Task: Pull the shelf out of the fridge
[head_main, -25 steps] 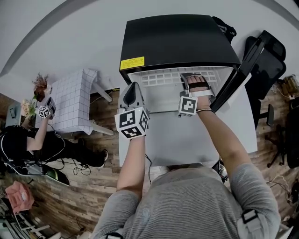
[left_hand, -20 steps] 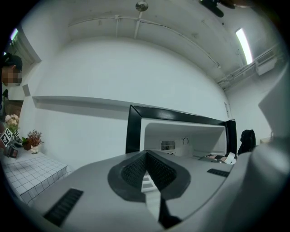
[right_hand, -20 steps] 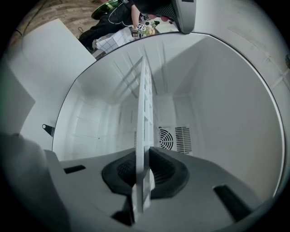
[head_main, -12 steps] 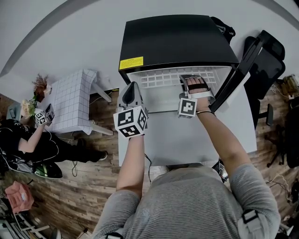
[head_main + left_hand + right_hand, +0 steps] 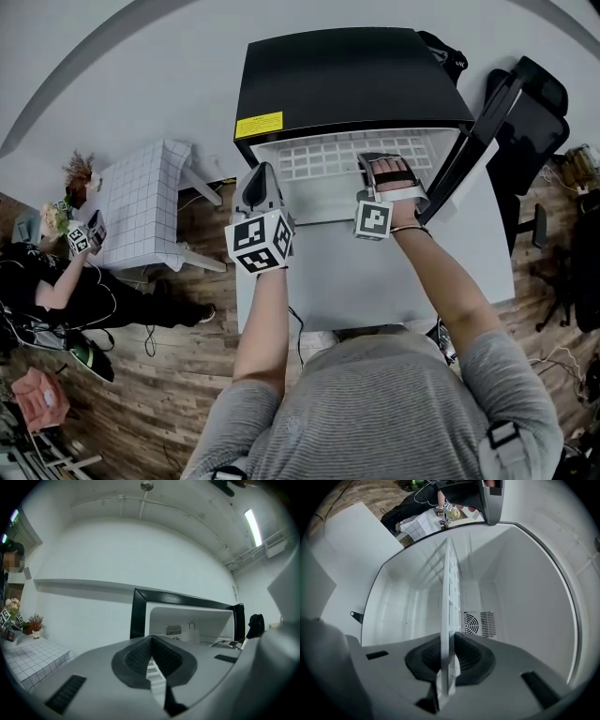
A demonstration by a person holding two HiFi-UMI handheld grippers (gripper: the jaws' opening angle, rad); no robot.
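Head view looks down on a black fridge [image 5: 347,80] that stands on a white bench [image 5: 375,281], with its door [image 5: 487,122] swung open at the fridge's right side. A yellow label [image 5: 259,126] sits on the fridge's top front edge, near its left corner. The white grid shelf [image 5: 323,155] lies inside the open fridge, and its front edge is at the mouth of the fridge.

The right hand-held gripper [image 5: 384,159] reaches into the right half of the fridge opening. In the right gripper view its two jaws pinch the front edge of the shelf, with one pad on each face. From there the shelf runs away, seen edge-on, toward the back wall of the fridge, where a round vent [image 5: 480,623] shows.

The left hand-held gripper [image 5: 262,187] is just in front of the fridge's left front corner, above the bench. Its jaws are pressed together with nothing between them.

A small table [image 5: 141,202] with a checked cloth stands on the floor to the left of the fridge.
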